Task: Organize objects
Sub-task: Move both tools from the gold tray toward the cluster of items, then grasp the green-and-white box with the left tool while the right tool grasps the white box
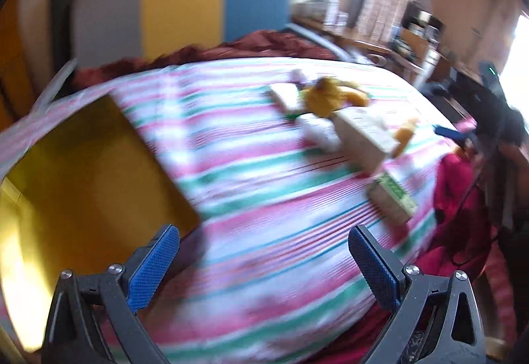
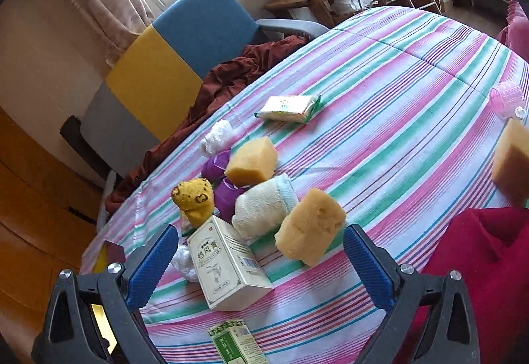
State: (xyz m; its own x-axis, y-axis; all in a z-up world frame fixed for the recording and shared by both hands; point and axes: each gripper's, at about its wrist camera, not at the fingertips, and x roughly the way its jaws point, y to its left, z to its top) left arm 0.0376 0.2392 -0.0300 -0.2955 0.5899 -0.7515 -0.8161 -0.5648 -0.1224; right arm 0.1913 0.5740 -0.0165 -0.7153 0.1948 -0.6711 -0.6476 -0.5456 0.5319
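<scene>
Chinese characters on cream box [image 2: 228, 268], unreadable

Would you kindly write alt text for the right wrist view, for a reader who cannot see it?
The open right gripper hovers over a striped bedspread with a white box, three sponges, a rolled towel and a yellow sock clustered ahead.

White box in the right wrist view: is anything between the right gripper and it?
Nothing visible. The white box lies just ahead of the open right gripper, between its fingers' lines. A sponge sits close beside it.
</scene>
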